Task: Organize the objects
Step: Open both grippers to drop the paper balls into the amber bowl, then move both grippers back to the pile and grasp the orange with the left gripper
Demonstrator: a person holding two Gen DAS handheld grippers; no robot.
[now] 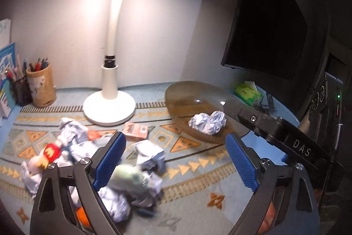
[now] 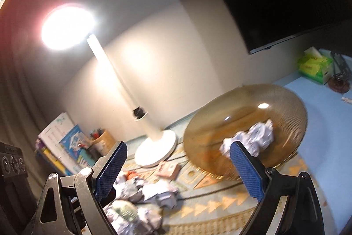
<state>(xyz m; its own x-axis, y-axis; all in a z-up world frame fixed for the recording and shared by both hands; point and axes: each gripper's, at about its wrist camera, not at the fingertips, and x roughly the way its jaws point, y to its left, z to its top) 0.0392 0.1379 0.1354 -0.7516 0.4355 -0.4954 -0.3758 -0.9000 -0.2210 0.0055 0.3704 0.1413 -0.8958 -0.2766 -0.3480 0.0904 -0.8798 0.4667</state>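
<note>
Crumpled paper lay in the amber glass bowl, while more paper balls littered the patterned mat by the white lamp. Both the left gripper and the right gripper were spread wide, holding nothing. The drop looked finished; next, probably, reach another ball and close on it.

A home study corner — a bench against a plain wall, covered with a patterned cloth. A white desk lamp stands lit on it, beside a pencil holder full of pens and upright books. A dark monitor hangs at one side, a green tissue pack beneath it — household clutter.
</note>
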